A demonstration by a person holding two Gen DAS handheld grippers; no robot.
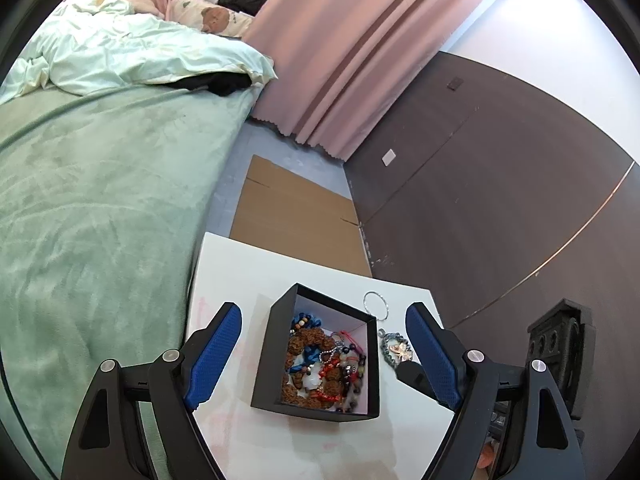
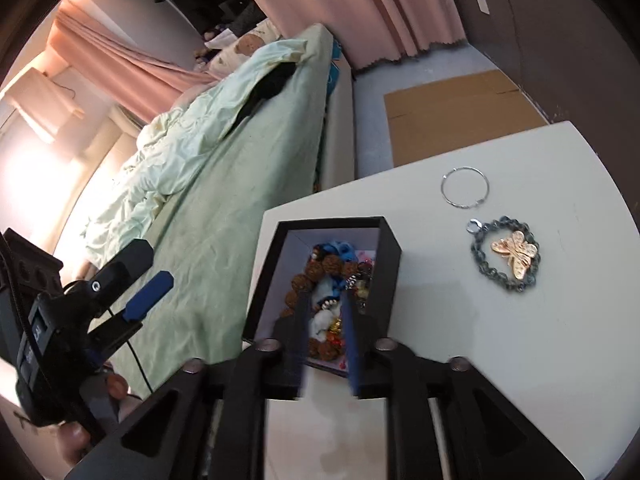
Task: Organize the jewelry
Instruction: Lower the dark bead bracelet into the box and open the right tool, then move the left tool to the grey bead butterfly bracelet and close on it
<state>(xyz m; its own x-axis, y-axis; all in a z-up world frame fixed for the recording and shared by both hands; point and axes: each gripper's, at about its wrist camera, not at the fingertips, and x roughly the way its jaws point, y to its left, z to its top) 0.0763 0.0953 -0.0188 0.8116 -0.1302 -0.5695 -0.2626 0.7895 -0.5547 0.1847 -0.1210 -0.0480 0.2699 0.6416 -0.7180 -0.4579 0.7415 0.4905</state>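
Tangled in the black box [image 1: 316, 356]: brown seed beads, blue cord, red thread, small metal bits; single pieces hard to tell apart. Near wall of the box hidden behind the right gripper [image 2: 326, 344] in its own view, both fingers blurred, tips inside the box over the heap. Jaws part open, nothing visibly pinched between them. Left gripper [image 1: 324, 354] spread wide, blue pads either side of the box, touching neither wall as far as can be seen. In the left view, right-hand pad covering part of the butterfly bracelet [image 2: 506, 256]; dark tip of the other tool just beside it. Thin silver hoop [image 2: 464, 188] lying flat beyond the bracelet, apart from the box. Person seen only as fingertips at the lower left of the right view.

White table [image 2: 520, 360], faint pink marks near its left edge. Green bed [image 1: 100, 200] close alongside, pale rumpled duvet at the far end. Flat cardboard [image 1: 296, 212] on grey floor, pink curtains [image 1: 352, 60], dark brown wall panel.
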